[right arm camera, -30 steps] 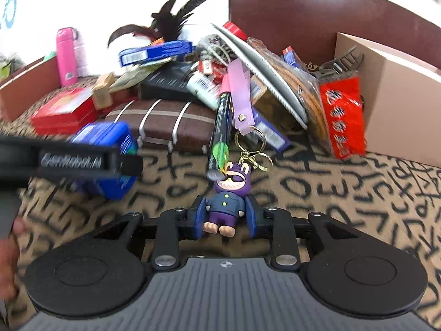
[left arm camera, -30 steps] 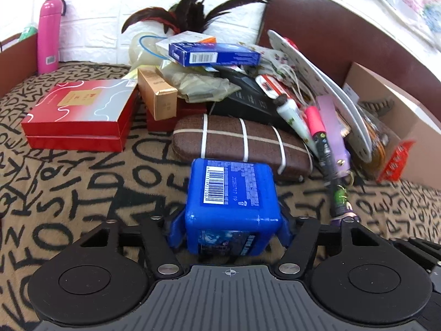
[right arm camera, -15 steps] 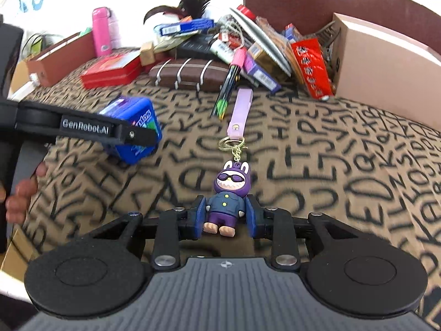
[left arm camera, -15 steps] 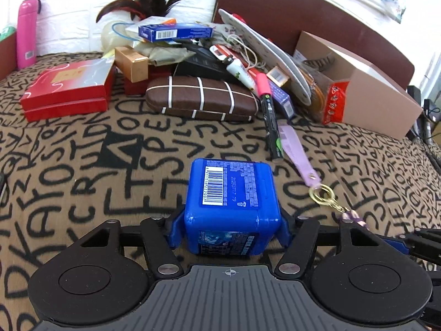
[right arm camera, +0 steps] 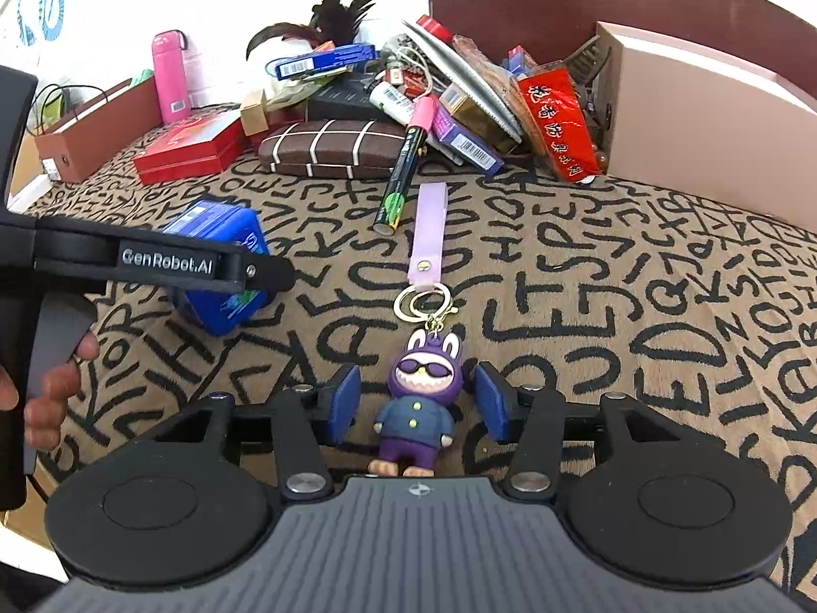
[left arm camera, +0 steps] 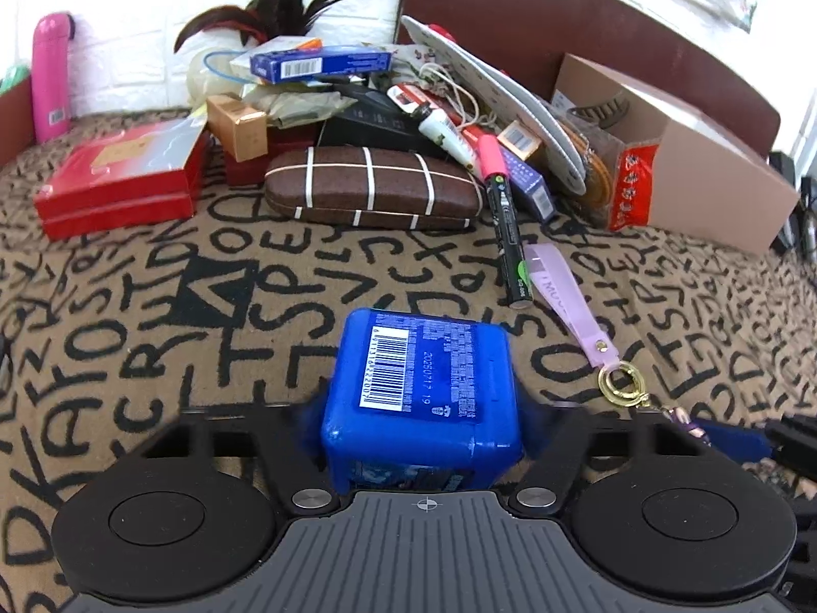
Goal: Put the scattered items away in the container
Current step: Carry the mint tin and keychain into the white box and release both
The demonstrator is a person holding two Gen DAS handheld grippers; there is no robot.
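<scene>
My left gripper holds a blue plastic box with a barcode label; its blue pads are blurred and look to be spreading off the box sides. The box also shows in the right wrist view. My right gripper is open, its pads standing clear on both sides of a purple rabbit keychain figure that lies on the patterned cloth. The figure's pink strap trails away from it. The cardboard box container lies on its side at the back right.
A heap of items sits at the back: brown striped case, red gift box, black marker with pink cap, blue carton, pink bottle, feathers. A brown tray stands at far left.
Both grippers have pulled back from the heap toward the near side. The right gripper has opened and let go of the purple keychain. The left pads now look blurred around the blue box.
</scene>
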